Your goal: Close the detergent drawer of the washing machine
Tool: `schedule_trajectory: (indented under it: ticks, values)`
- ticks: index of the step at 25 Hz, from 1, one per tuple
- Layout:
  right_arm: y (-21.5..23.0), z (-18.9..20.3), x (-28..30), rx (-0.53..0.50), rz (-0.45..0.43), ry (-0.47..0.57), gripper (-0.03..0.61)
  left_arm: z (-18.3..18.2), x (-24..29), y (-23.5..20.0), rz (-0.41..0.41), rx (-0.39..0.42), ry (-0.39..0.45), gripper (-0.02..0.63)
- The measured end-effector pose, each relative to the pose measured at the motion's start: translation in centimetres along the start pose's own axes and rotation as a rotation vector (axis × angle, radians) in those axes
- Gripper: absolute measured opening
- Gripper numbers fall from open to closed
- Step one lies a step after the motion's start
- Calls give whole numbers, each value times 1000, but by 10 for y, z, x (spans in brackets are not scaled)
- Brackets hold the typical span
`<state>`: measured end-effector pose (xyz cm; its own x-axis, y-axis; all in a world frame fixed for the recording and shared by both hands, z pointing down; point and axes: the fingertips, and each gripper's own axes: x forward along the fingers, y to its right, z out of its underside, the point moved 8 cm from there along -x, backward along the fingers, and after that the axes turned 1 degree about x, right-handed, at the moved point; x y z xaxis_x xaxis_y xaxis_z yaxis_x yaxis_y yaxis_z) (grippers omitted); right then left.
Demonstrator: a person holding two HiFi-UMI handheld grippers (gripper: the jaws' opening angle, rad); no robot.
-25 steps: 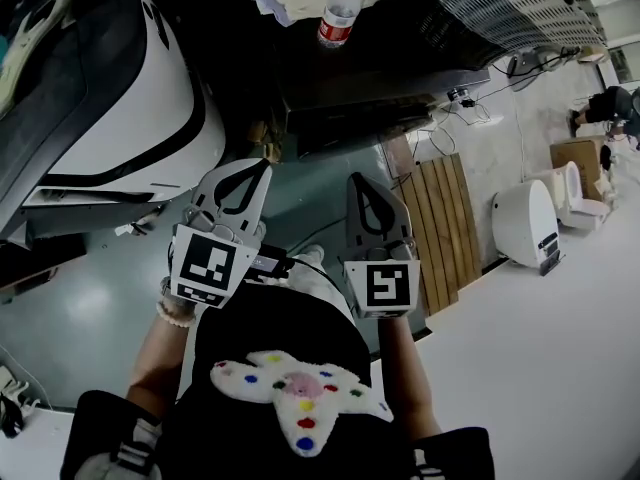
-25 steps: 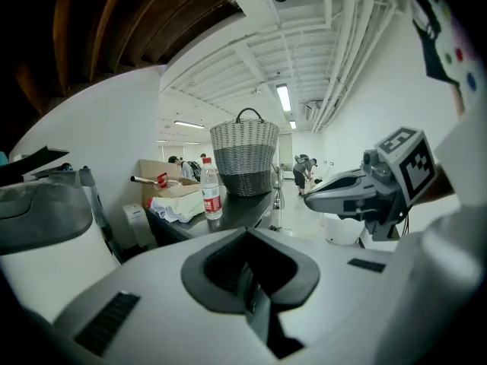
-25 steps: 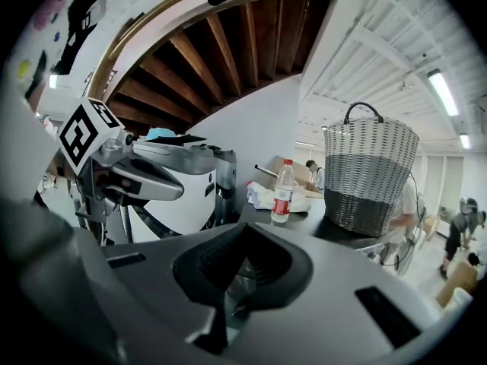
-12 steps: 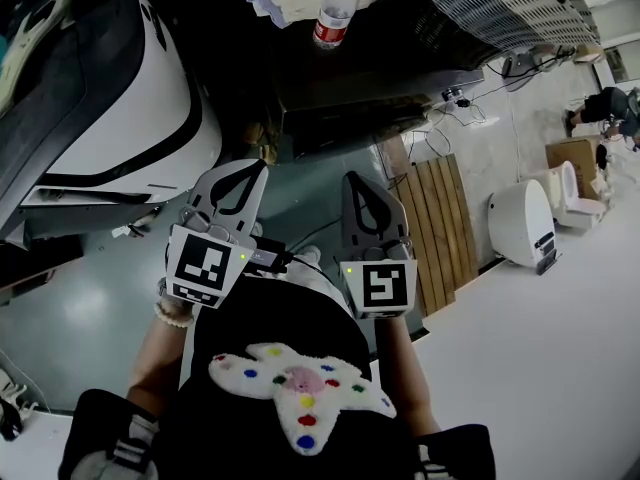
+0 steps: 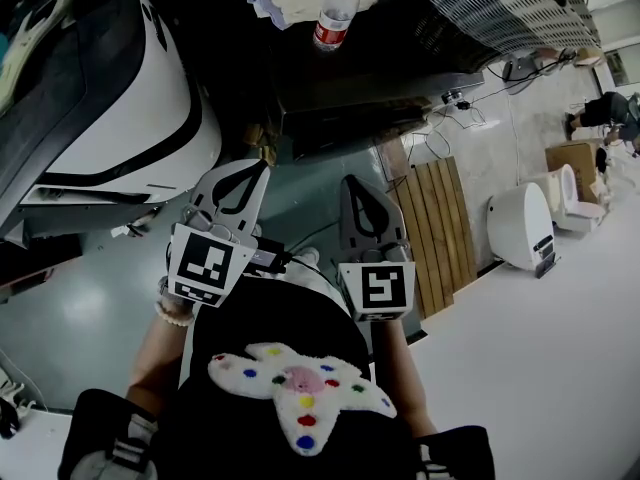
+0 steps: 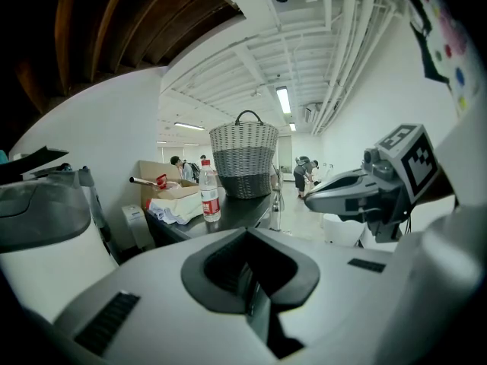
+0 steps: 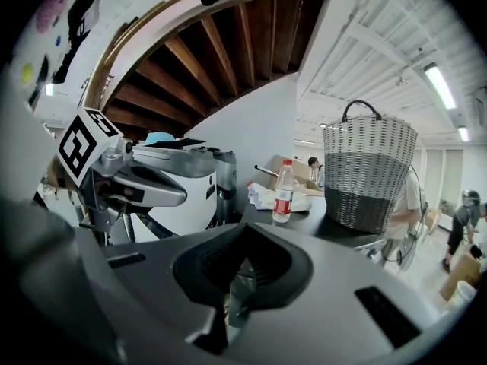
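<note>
Dark table (image 5: 395, 63) bears bottle (image 5: 334, 13), basket (image 5: 500, 3).

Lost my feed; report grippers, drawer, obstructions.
Left gripper shut, empty; right gripper shut, empty. Detergent drawer not in view. Neither touching anything; table with bottle ahead.

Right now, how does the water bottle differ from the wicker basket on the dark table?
The water bottle is slim, clear plastic; the wicker basket is wide and woven. The water bottle has a red cap and label; the wicker basket is pale above, grey below, with a loop handle. Both stand upright on the dark table.
</note>
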<state>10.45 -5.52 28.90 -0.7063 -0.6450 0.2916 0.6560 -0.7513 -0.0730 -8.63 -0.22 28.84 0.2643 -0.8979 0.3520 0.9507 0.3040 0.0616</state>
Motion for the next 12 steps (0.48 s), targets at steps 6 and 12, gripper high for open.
schedule_trajectory:
  ticks: [6,12]
  values:
    - [0,0,1,-15,1,-4,3,0,0,-1,2,1,-2,11]
    - [-4,0,1,-27,-2,-5,3,-1,1,-3,2,3,6,11]
